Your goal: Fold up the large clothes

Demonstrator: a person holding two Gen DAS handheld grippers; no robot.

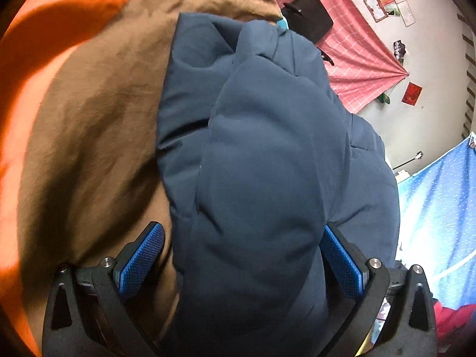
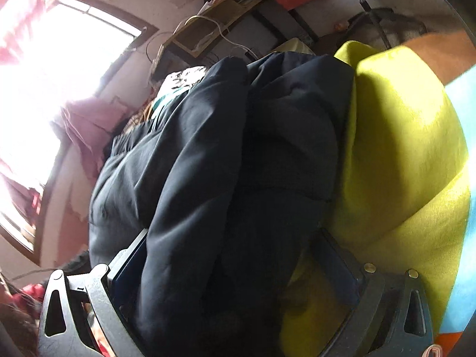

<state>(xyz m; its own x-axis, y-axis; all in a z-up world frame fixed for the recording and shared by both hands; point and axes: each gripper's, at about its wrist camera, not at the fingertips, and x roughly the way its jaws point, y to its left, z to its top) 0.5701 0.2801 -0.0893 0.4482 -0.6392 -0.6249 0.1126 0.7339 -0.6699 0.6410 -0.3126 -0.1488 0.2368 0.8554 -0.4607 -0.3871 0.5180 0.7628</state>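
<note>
A dark blue padded jacket (image 1: 261, 154) lies bunched on a brown cloth (image 1: 98, 113). Its bulk runs down between the fingers of my left gripper (image 1: 244, 255). The jaws stand wide; the left pad (image 1: 142, 258) is a little clear of the fabric and the right pad (image 1: 342, 261) touches it. In the right wrist view the same jacket (image 2: 226, 163) looks almost black and fills the gap of my right gripper (image 2: 235, 255), whose fingers are also spread wide, the left one against the fabric. A yellow-green cloth (image 2: 401, 154) lies beside the jacket.
Orange cloth (image 1: 32, 68) borders the brown one. A pink checked sheet (image 1: 351, 53) with a black object (image 1: 309, 15) hangs behind, and a blue dotted fabric (image 1: 440, 202) is at the right. A bright window (image 2: 59, 74), shelves with cables (image 2: 214, 29) and pink fabric (image 2: 86, 125) lie beyond.
</note>
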